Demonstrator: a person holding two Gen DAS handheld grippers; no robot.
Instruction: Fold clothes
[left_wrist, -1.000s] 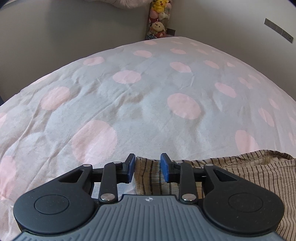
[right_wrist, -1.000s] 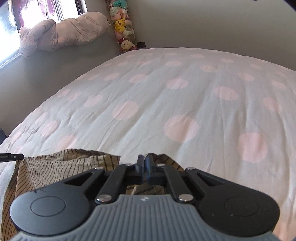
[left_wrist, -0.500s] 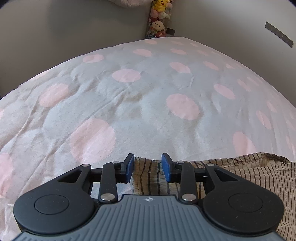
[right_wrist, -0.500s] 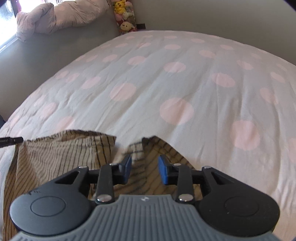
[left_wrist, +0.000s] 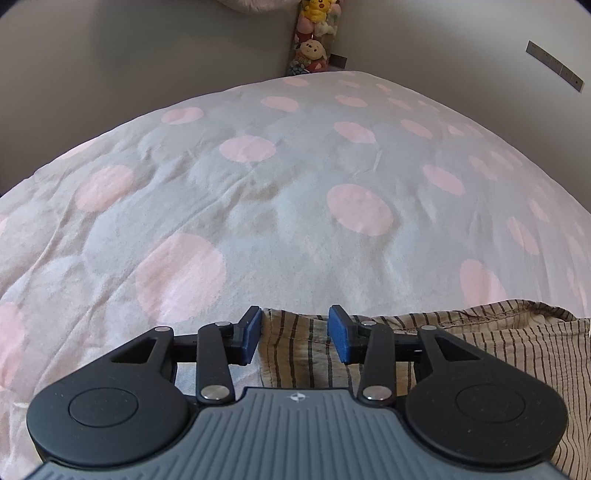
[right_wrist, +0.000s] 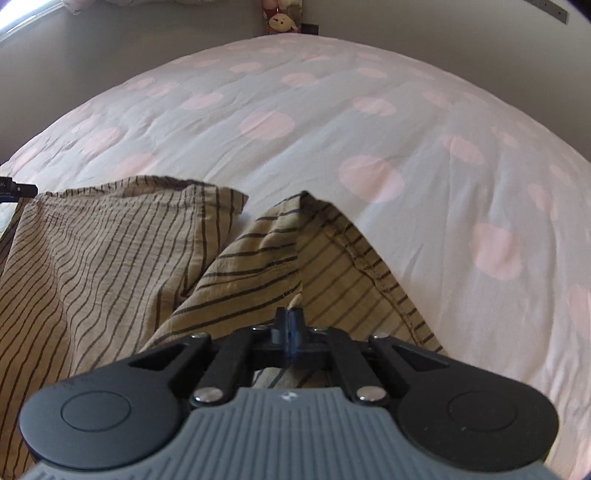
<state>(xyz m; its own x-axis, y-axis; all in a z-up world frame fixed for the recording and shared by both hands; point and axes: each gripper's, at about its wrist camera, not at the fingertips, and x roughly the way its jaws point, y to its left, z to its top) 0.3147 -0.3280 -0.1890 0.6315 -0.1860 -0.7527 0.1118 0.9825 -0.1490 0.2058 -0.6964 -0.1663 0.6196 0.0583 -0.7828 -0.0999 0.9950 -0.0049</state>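
Striped beige woven garment (right_wrist: 110, 266) handling is described from the grippers outward. The right gripper (right_wrist: 291, 317) is seen fully closed, with a raised fold of the striped cloth pinched between its blue pads; a small tuft of fabric protrudes just above the closed tips. The left gripper (left_wrist: 294, 334) is held over the garment's far left corner, and its jaws are opening; the corner lies between the blue pads (left_wrist: 339, 334) but is not pressed by them.

The garment is spread on a grey quilted bedspread with pink dots (left_wrist: 295, 192), along the near edge of both views. In the right wrist view, two lobes of cloth are separated by a narrow gap, and a stitched hem (right_wrist: 376, 273) runs down the right lobe.

The fabric is judged to be light, thin and limp, with creases that form readily; it is not judged fragile or slippery. Hold is best taken at hems and corners, where the doubled, stitched cloth is less likely to slide out of a closed grip.

No containers are visible. Plush toys (left_wrist: 314, 37) are stacked in the far wall corner.
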